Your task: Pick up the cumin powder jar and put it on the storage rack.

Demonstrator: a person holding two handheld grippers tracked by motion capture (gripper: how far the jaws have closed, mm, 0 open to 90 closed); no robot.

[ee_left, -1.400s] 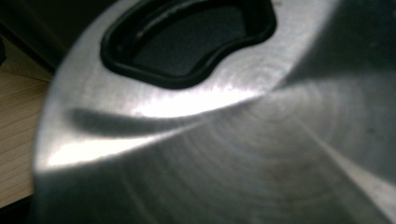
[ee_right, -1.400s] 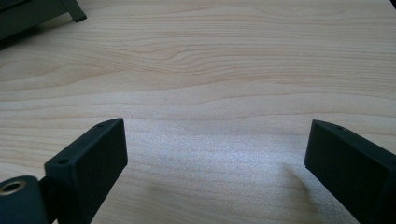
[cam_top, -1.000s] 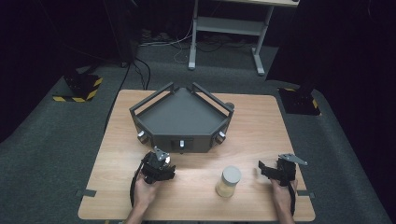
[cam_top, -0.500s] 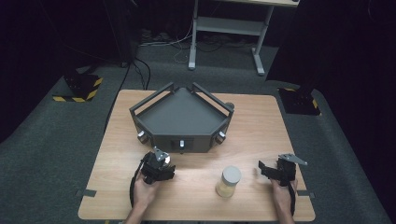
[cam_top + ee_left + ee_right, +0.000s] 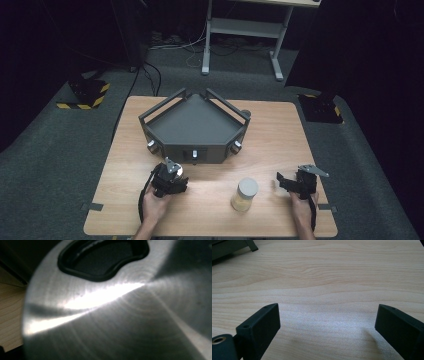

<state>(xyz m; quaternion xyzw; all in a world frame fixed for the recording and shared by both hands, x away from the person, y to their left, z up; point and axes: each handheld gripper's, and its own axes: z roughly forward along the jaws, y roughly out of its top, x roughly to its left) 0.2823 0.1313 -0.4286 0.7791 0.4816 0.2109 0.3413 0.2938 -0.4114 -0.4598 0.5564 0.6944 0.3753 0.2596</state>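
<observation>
Wooden table (image 5: pixel 280 125) bears grey tray (image 5: pixel 195 125), jar (image 5: pixel 244 195).

High view overhead, facing forward-down on table (image 5: pixel 210 210); gripper views close, sharing wood tabletop.

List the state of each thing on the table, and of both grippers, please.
left gripper: shut on the metal lid, low over the table.
metal lid: held, off the jar, its brushed face close to the camera.
jar: upright on the table, apart from both grippers; a grey top shows.
right gripper: open, nothing between the jaws.
dark tray: standing on the table, nothing in it.
</observation>
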